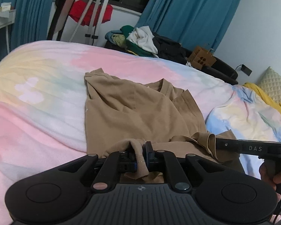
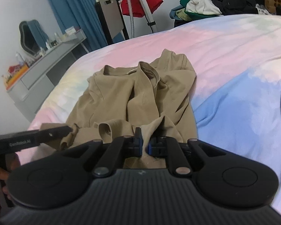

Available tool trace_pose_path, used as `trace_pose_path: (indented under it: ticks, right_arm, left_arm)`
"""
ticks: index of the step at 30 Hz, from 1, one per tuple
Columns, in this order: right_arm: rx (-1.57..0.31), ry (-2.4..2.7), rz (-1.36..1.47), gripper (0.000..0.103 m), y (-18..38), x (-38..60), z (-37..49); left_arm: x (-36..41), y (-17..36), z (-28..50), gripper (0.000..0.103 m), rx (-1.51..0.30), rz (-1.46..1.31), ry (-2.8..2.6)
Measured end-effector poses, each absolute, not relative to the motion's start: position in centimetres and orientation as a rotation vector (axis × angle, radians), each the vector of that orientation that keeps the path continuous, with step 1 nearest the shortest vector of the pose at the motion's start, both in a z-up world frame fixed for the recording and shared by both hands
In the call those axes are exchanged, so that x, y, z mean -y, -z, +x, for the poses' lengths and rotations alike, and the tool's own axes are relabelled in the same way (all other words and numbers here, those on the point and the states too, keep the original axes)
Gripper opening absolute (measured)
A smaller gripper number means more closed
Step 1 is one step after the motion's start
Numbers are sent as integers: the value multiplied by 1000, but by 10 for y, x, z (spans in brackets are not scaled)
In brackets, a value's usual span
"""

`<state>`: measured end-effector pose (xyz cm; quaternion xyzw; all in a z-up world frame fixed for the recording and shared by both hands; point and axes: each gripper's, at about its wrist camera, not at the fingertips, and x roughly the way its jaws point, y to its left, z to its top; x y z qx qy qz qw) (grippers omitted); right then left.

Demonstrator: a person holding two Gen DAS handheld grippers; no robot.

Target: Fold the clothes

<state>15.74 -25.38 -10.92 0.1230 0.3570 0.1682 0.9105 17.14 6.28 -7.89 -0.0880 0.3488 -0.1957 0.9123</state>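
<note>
A tan shirt (image 1: 133, 110) lies on the bed (image 1: 37, 97), roughly mid-bed and toward the near edge, on a pastel cover of pink, yellow and blue. It is partly folded: both sides are turned in over the body, so the neckline (image 2: 148, 71) sits at the far end, with a sleeve hem (image 1: 189, 101) lying on top at the right. The cloth is soft and rumpled, with loose creases running down its length, and the near hem is gathered into small bunches.

The left gripper (image 1: 140, 150) has its jaws nearly closed, pinching a rolled bit of that near hem between them. The right gripper (image 2: 145, 144) is likewise clamped narrow on a fold of the same hem, just beside the other.

Beyond the far edge of the bed sits a heap of clothes (image 1: 140, 39), with blue curtains (image 1: 187, 13) behind.
</note>
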Motion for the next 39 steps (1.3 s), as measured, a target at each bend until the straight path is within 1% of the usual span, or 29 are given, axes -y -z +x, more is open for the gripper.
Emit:
trace_pose_path:
  ticks: [1,2,3,4,5,6,10,14,17,20,21,23,26,30,39]
  right_arm:
    - [-732,-349,247,14,107,253,155]
    - [-728,-352,243,22,105,253,153]
    - [-720,-354,241,34,103,252,149]
    - [-710,-355,239,42,100,251,145]
    - [-695,-353,231,58,96,251,138]
    - [-678,-349,222,67,93,250,132]
    - [-640,-330,209,68,79,247,103]
    - [-587,-311,201,68,65,243,70]
    - [-546,-298,164,68,54,240,46]
    - [-522,-282,180,68,46,243,26]
    - [-516,-279,202,76,45,246,19]
    - [-499,-269,240,87,44,251,6]
    - [-492,-245,246,87,45,252,-4]
    - [-524,-242,305,87,50,258,3]
    - [-796,-393,788,87,90,283,16]
  left_arm:
    - [-62,76,166,21,-713,-178,394]
    - [-61,72,160,35,-707,-174,384]
    - [-61,69,155,44,-701,-170,375]
    - [-60,66,149,58,-695,-166,366]
    - [-59,63,144,61,-689,-162,356]
    - [-59,60,138,62,-683,-159,347]
    - [-57,45,107,77,-639,-154,315]
    - [-52,28,76,81,-580,-117,299]
    - [-49,16,52,82,-538,-90,295]
    - [-51,11,26,84,-525,-108,316]
    - [-51,11,18,85,-524,-113,320]
    - [-53,14,4,86,-539,-127,331]
    - [-55,22,-2,87,-597,-169,357]
    - [-70,41,14,87,-736,-336,375]
    - [-97,90,32,86,-1025,-708,401]
